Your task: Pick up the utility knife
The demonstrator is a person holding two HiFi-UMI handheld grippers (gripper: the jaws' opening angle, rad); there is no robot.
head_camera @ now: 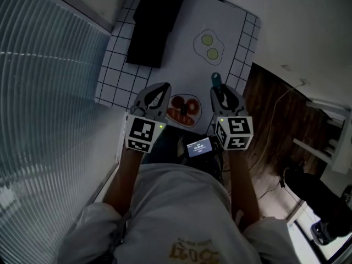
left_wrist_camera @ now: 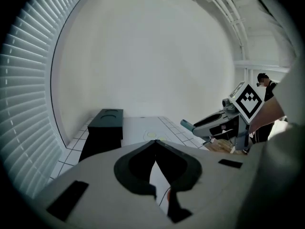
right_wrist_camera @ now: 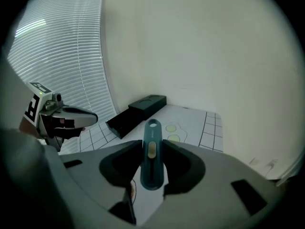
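The utility knife (right_wrist_camera: 151, 156) is gripped between the jaws of the right gripper (head_camera: 221, 96). It is held lengthwise along them, and its rounded teal end (the one with a hole) projects past the fingertips. Knife and gripper are held above the white gridded mat (head_camera: 220, 21), clear of its surface. The jaws of the left gripper (left_wrist_camera: 153, 143) are closed tip to tip, with nothing between them. A black box (head_camera: 157, 21) is seen at the mat's far left.
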